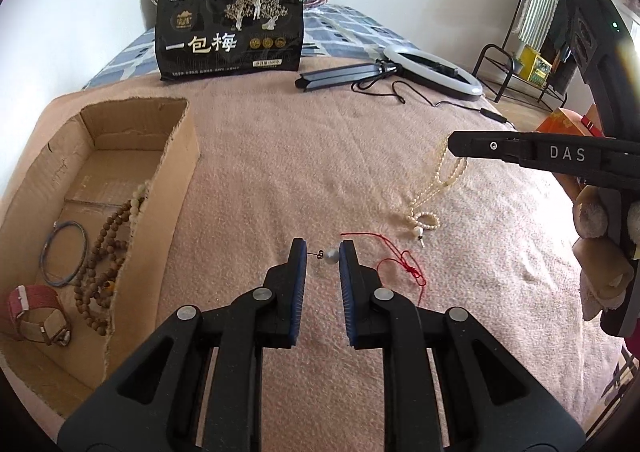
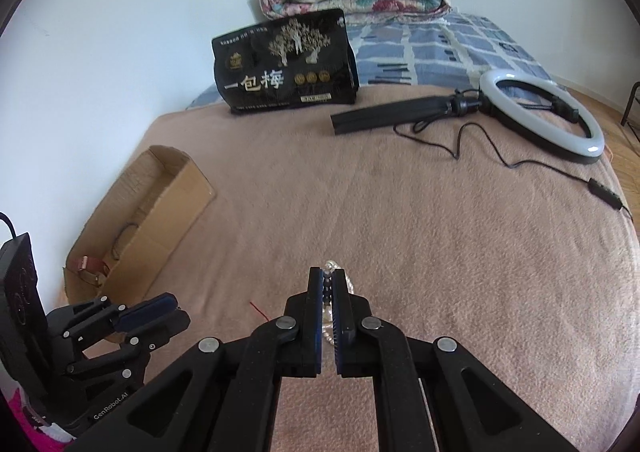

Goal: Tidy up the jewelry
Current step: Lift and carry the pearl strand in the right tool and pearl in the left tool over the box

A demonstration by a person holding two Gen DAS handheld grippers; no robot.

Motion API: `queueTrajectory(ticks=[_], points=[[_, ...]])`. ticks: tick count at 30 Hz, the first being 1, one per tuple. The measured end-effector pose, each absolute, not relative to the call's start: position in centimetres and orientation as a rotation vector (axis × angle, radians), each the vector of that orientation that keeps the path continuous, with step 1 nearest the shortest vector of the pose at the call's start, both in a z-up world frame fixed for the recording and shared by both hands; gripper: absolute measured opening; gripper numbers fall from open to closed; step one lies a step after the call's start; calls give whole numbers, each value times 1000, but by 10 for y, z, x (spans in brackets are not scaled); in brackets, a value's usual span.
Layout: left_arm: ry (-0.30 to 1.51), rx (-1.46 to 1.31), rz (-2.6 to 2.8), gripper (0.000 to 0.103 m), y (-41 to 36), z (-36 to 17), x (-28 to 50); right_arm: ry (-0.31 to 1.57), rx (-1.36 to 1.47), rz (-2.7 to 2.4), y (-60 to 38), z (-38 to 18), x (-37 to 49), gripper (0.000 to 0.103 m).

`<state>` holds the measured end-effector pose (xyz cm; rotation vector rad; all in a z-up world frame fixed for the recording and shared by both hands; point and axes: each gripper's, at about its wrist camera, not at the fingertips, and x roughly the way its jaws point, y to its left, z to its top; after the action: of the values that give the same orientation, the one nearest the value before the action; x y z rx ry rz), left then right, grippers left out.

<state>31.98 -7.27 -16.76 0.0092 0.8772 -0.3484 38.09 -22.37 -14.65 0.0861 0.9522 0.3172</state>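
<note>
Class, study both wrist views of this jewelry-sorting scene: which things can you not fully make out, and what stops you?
- Pearl necklace, right wrist view: mostly hidden between the right gripper fingers.
- Cardboard box, right wrist view: its near wall hides most contents.
- Pearl earring in the left gripper, left wrist view: too small for detail.
- Red string: partly behind a finger.

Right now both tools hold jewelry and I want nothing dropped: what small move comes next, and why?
Probably carry the left tool, clamped on the pearl earring, leftward over the cardboard box. The box already holds other pieces, and the right tool grips the pearl necklace.
</note>
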Motion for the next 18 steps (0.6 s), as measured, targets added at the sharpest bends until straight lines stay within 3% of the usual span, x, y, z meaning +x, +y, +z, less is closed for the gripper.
queueTrajectory(ticks=[18], points=[[781,-16,-324,15,-43,-108,288,824,46,338,-204,-61,347,1]])
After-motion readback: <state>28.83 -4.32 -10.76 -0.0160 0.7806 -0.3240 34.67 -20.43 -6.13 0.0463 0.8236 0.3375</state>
